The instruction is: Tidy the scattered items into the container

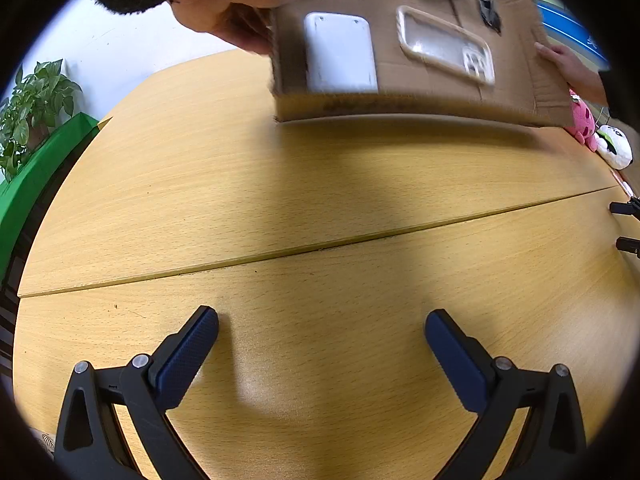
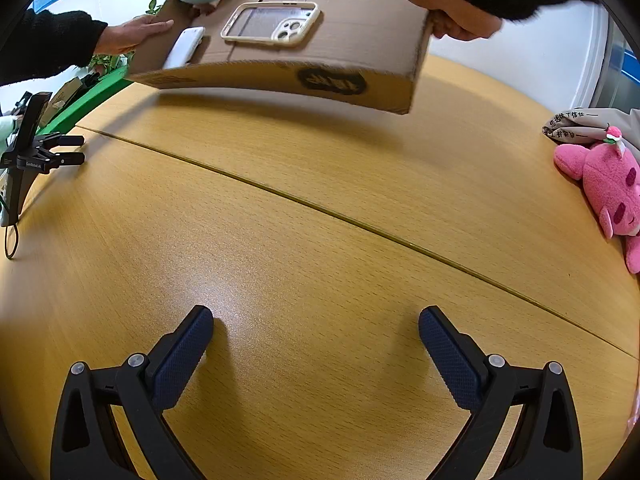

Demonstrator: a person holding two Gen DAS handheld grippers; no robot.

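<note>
The left claw point(image 1: 322, 334) has 2 matte black plastic arms, each triangular with a cut-out slot and 2 round silver screws at the pivots. Its fingers point(image 1: 188, 354) wear dark navy pads with a fine knurled texture. The right claw point(image 2: 316, 332) looks identical: black frame, 2 silver screws per arm, and navy textured fingers point(image 2: 450, 356) with rounded tips.

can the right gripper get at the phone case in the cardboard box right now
Probably not yet. The phone case lies inside the cardboard box, which two bare hands hold tilted above the table; the open right gripper sits low and well short of it.
</note>
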